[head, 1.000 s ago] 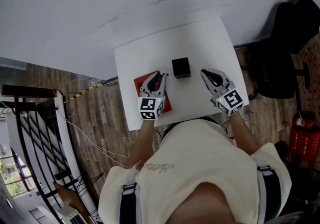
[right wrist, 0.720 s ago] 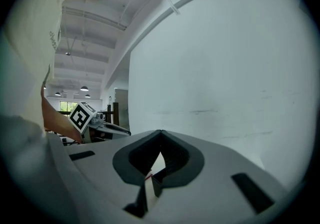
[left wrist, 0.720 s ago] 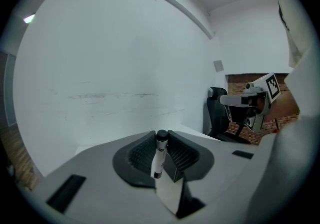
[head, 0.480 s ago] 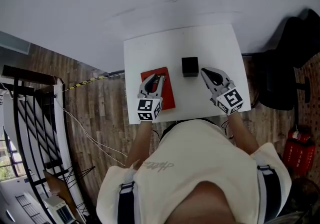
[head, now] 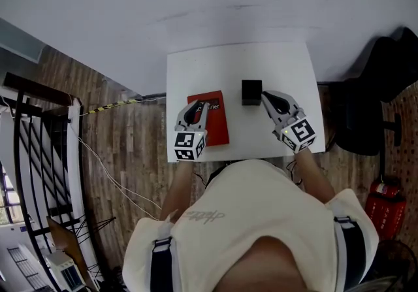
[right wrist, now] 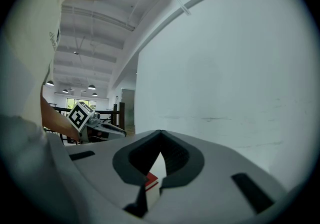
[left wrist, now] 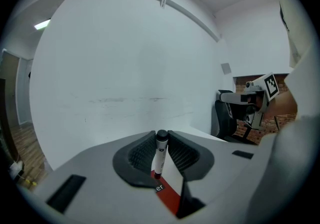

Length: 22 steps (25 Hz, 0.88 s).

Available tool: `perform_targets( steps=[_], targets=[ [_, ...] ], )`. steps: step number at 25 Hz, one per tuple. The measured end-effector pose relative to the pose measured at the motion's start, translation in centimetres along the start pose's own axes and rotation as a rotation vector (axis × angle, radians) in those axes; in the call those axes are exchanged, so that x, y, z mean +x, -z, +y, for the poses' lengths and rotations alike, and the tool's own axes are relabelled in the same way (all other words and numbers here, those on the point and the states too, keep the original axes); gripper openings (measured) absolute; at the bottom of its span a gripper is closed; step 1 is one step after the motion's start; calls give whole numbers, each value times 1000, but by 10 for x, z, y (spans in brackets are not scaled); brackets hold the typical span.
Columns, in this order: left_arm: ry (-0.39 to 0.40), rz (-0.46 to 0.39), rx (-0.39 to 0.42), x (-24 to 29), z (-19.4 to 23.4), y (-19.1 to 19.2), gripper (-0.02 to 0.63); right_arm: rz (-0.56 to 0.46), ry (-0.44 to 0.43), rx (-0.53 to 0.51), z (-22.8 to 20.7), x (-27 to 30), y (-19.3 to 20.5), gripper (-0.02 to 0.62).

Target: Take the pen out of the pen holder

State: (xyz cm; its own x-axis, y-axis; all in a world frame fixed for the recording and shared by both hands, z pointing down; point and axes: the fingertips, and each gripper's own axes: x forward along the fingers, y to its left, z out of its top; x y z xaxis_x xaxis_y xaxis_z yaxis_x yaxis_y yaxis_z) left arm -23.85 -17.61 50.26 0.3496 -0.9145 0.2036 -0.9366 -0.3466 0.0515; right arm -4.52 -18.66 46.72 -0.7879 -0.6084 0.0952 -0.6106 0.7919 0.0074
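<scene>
Left tongs (left wrist: 161,135) tight on pen (left wrist: 160,156), lower end seemingly hidden

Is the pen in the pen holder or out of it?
Out: the left gripper has its jaws clamped on the pen, well apart from the pen holder.

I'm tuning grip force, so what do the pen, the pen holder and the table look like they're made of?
Pen: probably smooth plastic, with a white barrel, a black cap and a slight sheen.
Pen holder: a matte black cube, likely plastic, but too small to be sure.
Table: a flat, evenly matte white top, perhaps laminate or painted board.
</scene>
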Motion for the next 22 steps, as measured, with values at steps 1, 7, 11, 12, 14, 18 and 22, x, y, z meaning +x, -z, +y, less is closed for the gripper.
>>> perform_targets(
  steps=[1,7,11,12,14,18,22],
  targets=[
    [0,0,0,-1,0,-1,87,-1,0,-4,0,0,0,8],
    [9,-1,-11,-2,0,-2,87,2,19,-9,0,-7,-1,8],
    [17,-5,-13,1,-3,-3,87,5,31,-7,0,-13,1,8],
    [21,-7,-13,2,-4,-3,87,6,35,-5,-1,-14,0,8],
    [28,-10,-13,5,-5,-4,87,5,39,-6,-1,-15,2,8],
    [36,-16,-9,7,-6,-8,87,0,62,-26,-1,-18,-1,8],
    [42,-19,-5,7,-9,-10,87,12,36,-32,7,-20,1,8]
  ],
)
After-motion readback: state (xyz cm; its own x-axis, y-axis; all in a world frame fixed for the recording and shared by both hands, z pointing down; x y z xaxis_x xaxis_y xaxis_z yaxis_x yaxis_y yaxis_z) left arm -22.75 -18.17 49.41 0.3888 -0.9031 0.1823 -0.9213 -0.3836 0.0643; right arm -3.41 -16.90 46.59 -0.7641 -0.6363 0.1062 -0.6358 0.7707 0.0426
